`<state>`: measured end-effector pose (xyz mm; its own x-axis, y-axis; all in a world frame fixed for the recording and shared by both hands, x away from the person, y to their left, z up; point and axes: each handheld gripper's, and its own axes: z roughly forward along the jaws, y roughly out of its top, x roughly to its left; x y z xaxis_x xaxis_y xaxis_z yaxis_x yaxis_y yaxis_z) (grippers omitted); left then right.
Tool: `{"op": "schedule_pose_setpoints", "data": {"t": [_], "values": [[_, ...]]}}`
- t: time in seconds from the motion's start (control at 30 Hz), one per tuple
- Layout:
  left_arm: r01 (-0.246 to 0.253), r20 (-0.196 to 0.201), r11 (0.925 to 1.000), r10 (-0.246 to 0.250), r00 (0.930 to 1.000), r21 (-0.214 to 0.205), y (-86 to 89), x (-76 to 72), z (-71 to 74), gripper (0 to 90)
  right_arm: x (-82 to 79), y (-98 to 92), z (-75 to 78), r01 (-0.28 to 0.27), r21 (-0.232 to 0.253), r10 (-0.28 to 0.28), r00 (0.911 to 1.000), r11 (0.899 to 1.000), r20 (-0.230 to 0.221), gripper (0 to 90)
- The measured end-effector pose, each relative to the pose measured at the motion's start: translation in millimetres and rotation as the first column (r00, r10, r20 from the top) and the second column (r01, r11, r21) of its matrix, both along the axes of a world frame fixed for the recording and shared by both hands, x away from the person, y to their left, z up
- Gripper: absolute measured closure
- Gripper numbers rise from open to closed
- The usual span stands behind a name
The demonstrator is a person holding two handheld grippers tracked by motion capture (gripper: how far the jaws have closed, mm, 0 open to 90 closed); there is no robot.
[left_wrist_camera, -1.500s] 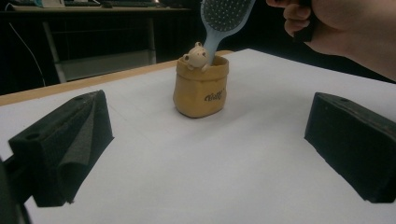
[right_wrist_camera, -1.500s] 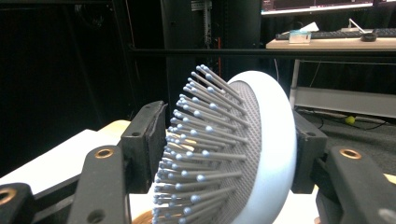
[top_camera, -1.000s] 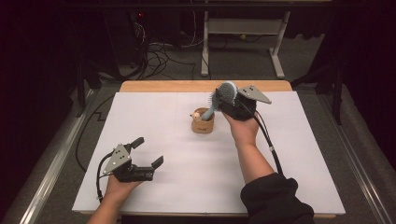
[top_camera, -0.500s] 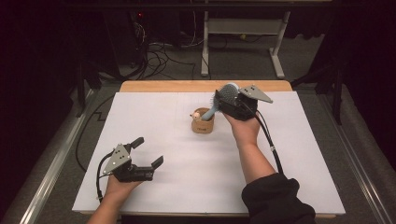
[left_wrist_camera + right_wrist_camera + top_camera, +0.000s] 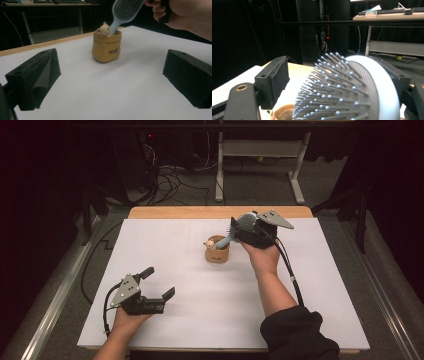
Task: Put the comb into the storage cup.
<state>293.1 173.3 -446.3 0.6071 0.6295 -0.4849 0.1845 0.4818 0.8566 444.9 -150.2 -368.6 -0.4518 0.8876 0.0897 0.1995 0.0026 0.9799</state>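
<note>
A light-blue hairbrush (image 5: 245, 223) stands handle-down in a small tan pouch cup (image 5: 217, 254), beside a little bear figure (image 5: 211, 242). My right gripper (image 5: 239, 227) is around the brush head. Its jaws have just been opening. In the right gripper view the left pad (image 5: 279, 77) stands clear of the bristles of the hairbrush (image 5: 347, 92), whose back rests by the other jaw. My left gripper (image 5: 159, 282) lies open and empty at the table's front left. It looks at the cup (image 5: 106, 47) and the brush (image 5: 126, 10).
A white sheet (image 5: 310, 285) covers the table, with a wooden edge (image 5: 200, 212) at the back. Metal rails run along both sides. Cables and a desk frame (image 5: 260, 155) lie on the dark floor beyond.
Both hands have kept their places. The jaws around the brush head look slightly wider than before, and the brush still leans in the cup.
</note>
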Motion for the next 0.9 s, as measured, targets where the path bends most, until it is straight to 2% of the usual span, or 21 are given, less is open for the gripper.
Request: {"op": "schedule_pose_setpoints", "data": {"t": [0.43, 0.7, 0.9], "values": [[0.000, 0.000, 1.0000, 0.000, 1.0000, 0.000, -0.1, 0.1, 0.0, 2.1, -0.7, -2.0, 0.9, -0.019, -0.020, 0.019, 0.9998, 1.000, -0.008, 14.3], [-0.001, 0.002, 1.0000, 0.001, 1.0000, 0.001, -0.2, 0.0, 0.2, 2.0, 0.1, -5.3, 1.0, -0.031, -0.019, 0.030, 0.9990, 0.999, -0.032, 6.0], [-0.001, 0.003, 1.0000, 0.001, 1.0000, 0.000, -0.3, 0.0, 0.3, 2.1, -0.4, -6.4, 1.7, -0.035, -0.022, 0.034, 0.9989, 0.999, -0.034, 4.3]]}}
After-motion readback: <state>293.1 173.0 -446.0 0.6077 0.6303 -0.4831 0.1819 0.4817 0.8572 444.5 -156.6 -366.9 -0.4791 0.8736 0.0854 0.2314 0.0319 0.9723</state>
